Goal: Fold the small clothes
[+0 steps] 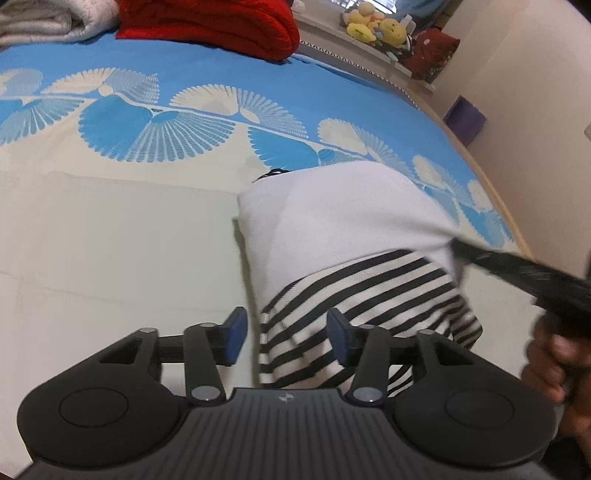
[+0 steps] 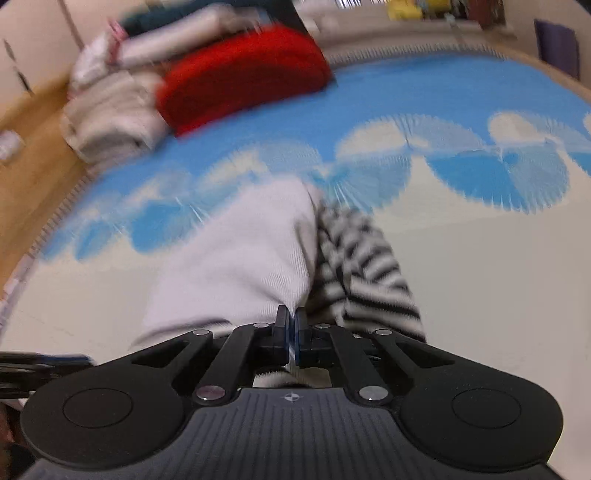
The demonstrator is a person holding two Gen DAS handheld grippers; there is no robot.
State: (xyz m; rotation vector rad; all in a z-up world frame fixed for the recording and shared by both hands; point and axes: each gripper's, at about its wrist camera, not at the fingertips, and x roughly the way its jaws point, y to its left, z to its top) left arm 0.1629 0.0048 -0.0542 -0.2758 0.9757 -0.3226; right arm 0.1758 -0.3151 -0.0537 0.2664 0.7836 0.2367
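A small white garment with black-and-white striped sleeves lies partly folded on the bed. My left gripper is open, its blue pads either side of the striped edge near me, not closed on it. My right gripper is shut on the garment where the white body meets the striped part, lifting that edge. The right wrist view is blurred by motion. The right gripper's black body and the hand holding it show at the right edge of the left wrist view.
The bed sheet is cream with a blue fan pattern. A red knitted blanket and folded grey-white bedding lie at the far end. Stuffed toys sit on a ledge beyond. The bed edge runs along the right.
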